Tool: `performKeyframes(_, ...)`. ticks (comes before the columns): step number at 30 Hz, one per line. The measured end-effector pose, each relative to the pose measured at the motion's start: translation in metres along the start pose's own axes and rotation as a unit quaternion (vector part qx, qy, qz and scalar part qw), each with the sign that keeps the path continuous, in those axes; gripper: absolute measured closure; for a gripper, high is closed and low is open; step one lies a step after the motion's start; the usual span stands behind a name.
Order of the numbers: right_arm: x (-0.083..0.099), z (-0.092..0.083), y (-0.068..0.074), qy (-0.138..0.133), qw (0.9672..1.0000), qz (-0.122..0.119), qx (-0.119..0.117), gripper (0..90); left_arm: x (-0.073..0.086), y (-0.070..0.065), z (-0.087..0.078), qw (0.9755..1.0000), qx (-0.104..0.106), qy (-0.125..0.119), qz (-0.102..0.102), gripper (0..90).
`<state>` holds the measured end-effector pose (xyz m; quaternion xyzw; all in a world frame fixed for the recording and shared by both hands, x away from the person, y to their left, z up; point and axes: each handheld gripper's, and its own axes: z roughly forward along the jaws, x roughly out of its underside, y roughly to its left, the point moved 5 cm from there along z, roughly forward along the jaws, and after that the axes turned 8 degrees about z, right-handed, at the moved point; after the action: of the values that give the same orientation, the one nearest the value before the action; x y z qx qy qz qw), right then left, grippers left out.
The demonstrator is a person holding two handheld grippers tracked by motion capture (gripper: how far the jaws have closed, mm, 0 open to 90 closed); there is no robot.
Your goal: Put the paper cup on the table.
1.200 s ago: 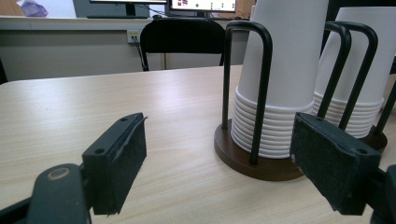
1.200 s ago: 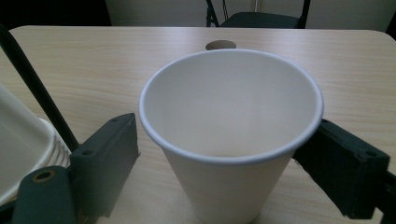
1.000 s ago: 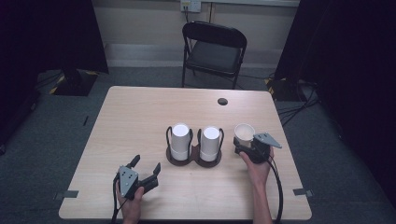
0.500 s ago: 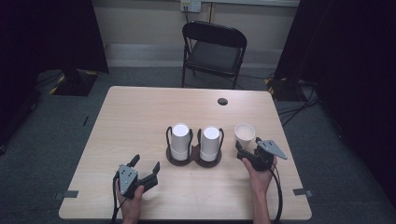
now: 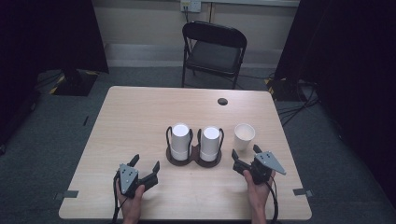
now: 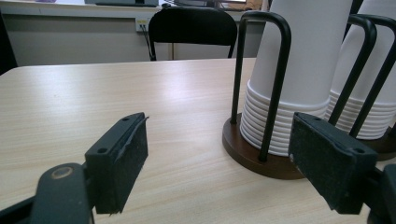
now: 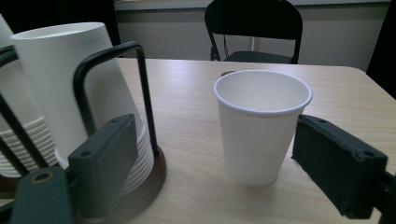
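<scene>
White paper cup (image 5: 244, 135) stands by itself on the tabletop (image 5: 140, 116) in the high view, mouth up, just to the right of the cup holder (image 5: 194, 156). The holder has a dark round base and black wire loops, and it keeps two stacks of upside-down white cups (image 5: 180, 140) side by side. Your right gripper (image 5: 247, 157) sits close behind the single cup, on your side of it, and does not touch it. Its fingers are spread apart with nothing between them. Your left gripper (image 5: 144, 164) rests low near the front left of the tabletop, a little way from the holder. Its fingers are apart too, and they hold nothing. A black folding chair (image 5: 212, 49) stands past the far edge of the tabletop.

From the left gripper view, you see the two black fingers (image 6: 119, 161) wide apart, with bare wood between them. The holder (image 6: 257, 149) is on the right, and the right finger sits in front of its base. The stacked cups (image 6: 294, 70) show many rims near the bottom.

From the right gripper view, the single cup (image 7: 261, 123) stands upright, a bit right of the middle, in front of the gap between the fingers (image 7: 105, 158). Neither finger touches it. The holder and its cup stack (image 7: 79, 79) are on the left, behind the left finger.
</scene>
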<state>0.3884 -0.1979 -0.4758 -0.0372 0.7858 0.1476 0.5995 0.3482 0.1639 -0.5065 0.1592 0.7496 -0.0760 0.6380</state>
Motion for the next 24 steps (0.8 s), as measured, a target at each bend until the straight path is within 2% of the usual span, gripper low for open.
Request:
performKeyframes(3,0.003,-0.006,0.007,-0.001,1.0,0.0,-0.001,15.5,0.0,0.001,0.001,1.0,0.002,0.004,-0.006,19.7)
performKeyframes(5,0.005,-0.01,0.014,-0.011,0.9999,-0.005,-0.001,15.5,0.0,0.002,0.001,1.0,0.002,0.004,-0.007,19.7)
performKeyframes(10,0.013,-0.015,0.031,-0.017,0.9996,-0.014,-0.016,15.6,0.0,0.001,0.001,1.0,0.003,0.005,-0.007,19.7)
performKeyframes(11,0.016,-0.016,0.035,-0.016,0.9995,-0.017,-0.022,15.7,0.0,0.002,0.001,1.0,0.003,0.005,-0.007,19.7)
performKeyframes(13,0.022,-0.016,0.04,-0.015,0.9993,-0.031,-0.014,17.6,0.0,0.002,0.001,0.9999,0.005,0.006,-0.007,19.5)
performKeyframes(15,0.027,-0.017,0.044,-0.01,0.9989,-0.039,-0.026,17.9,0.0,0.002,0.001,0.9999,0.008,0.007,-0.009,18.8)
performKeyframes(19,0.037,-0.019,0.048,-0.006,0.9986,-0.034,-0.039,17.9,0.0,0.0,0.001,0.9999,0.01,0.006,-0.002,17.1)
performKeyframes(22,0.045,-0.017,0.048,0.0,0.9989,-0.025,-0.039,18.1,0.0,0.0,0.001,1.0,0.007,0.007,-0.002,17.1)
performKeyframes(24,0.045,-0.017,0.047,-0.003,0.9991,-0.028,-0.033,18.1,0.0,0.0,0.001,1.0,0.007,0.005,-0.002,17.1)
